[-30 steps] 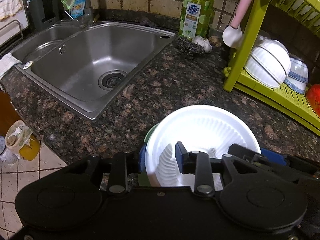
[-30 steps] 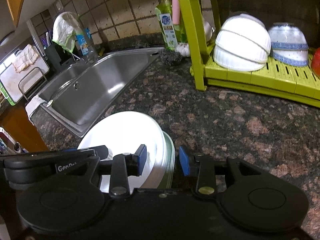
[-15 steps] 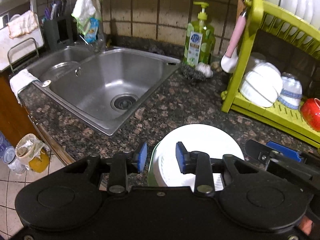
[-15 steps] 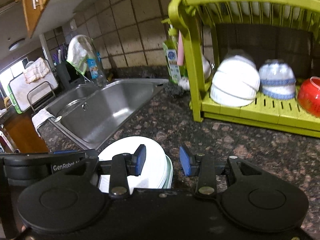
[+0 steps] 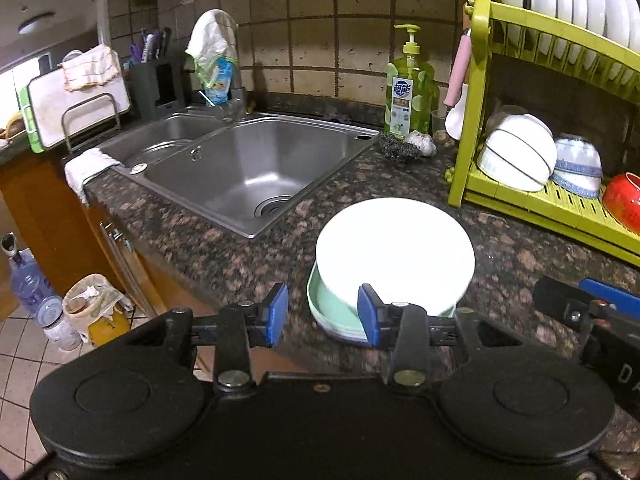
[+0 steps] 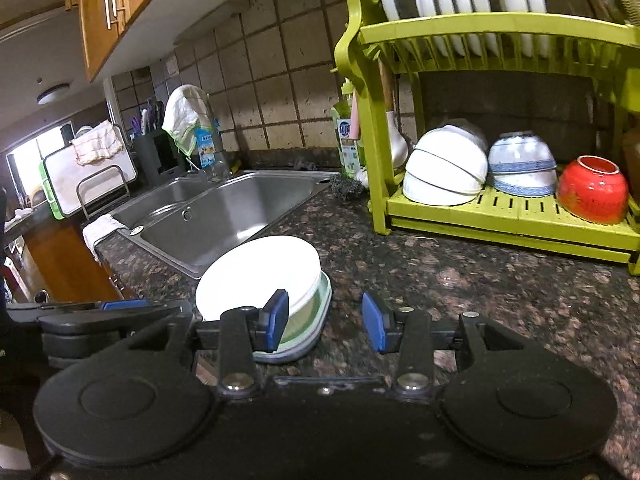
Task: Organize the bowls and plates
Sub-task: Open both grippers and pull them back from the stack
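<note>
A white plate (image 5: 394, 250) lies on top of a pale green plate (image 5: 334, 312) on the granite counter, near its front edge. The same white plate (image 6: 260, 272) and green plate (image 6: 316, 320) show in the right wrist view. My left gripper (image 5: 322, 314) is open, just behind the stack's left side, nothing between its fingers. My right gripper (image 6: 326, 322) is open too, behind the stack's right side and empty. The green dish rack (image 6: 500, 224) holds white bowls (image 6: 444, 172), a blue-patterned bowl (image 6: 520, 168) and a red bowl (image 6: 592, 188); white plates (image 6: 460, 0) stand on its upper tier.
A steel double sink (image 5: 240, 164) lies left of the stack. A green soap bottle (image 5: 408, 88), a scouring pad (image 5: 398, 146) and a pink-handled ladle (image 5: 458, 80) are by the rack. A cutting board (image 5: 76, 108) and knife block (image 5: 156, 80) stand far left. The counter edge drops to the floor with a bin (image 5: 94, 308).
Both grippers have pulled back and risen from the plate stack. The left gripper, earlier around the white plate's rim, is now clear of it and wider open.
</note>
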`<state>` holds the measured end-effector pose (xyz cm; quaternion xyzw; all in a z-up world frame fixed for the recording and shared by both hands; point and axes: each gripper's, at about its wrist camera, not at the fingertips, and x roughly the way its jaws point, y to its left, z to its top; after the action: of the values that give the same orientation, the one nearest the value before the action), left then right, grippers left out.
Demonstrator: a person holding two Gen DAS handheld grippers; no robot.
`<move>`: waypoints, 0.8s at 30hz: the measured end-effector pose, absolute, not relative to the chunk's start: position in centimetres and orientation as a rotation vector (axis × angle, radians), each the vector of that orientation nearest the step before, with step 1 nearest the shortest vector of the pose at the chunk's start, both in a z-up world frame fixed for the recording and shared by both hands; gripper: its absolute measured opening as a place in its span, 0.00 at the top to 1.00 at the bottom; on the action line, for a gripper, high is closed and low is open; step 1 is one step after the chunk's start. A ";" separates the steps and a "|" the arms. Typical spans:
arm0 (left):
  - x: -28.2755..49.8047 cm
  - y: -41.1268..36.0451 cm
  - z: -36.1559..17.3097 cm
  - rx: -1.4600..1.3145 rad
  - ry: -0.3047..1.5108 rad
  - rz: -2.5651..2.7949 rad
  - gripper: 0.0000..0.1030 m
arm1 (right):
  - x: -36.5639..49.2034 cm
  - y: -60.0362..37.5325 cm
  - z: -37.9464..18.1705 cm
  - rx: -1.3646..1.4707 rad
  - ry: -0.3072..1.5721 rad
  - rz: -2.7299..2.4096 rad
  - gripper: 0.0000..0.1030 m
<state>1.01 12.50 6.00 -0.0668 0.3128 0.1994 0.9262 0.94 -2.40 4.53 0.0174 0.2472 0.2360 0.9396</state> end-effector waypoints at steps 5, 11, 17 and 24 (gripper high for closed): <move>-0.9 11.3 4.7 -0.119 0.629 0.427 0.52 | -1.0 -3.2 3.2 -0.002 0.477 0.477 0.57; -1.9 12.0 3.0 -0.195 0.644 0.444 0.52 | -3.0 -3.7 2.1 -0.034 0.436 0.494 0.57; -2.4 12.5 1.2 -0.201 0.665 0.479 0.52 | -5.1 -3.9 1.5 -0.061 0.372 0.507 0.56; -2.7 12.4 1.1 -0.153 0.646 0.502 0.53 | -6.4 -3.5 1.2 -0.112 0.294 0.525 0.54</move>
<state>-2.72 12.42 1.07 -0.0742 0.3138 0.2440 0.9146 -6.42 -3.51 1.21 -0.0552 0.1448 0.2584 0.9535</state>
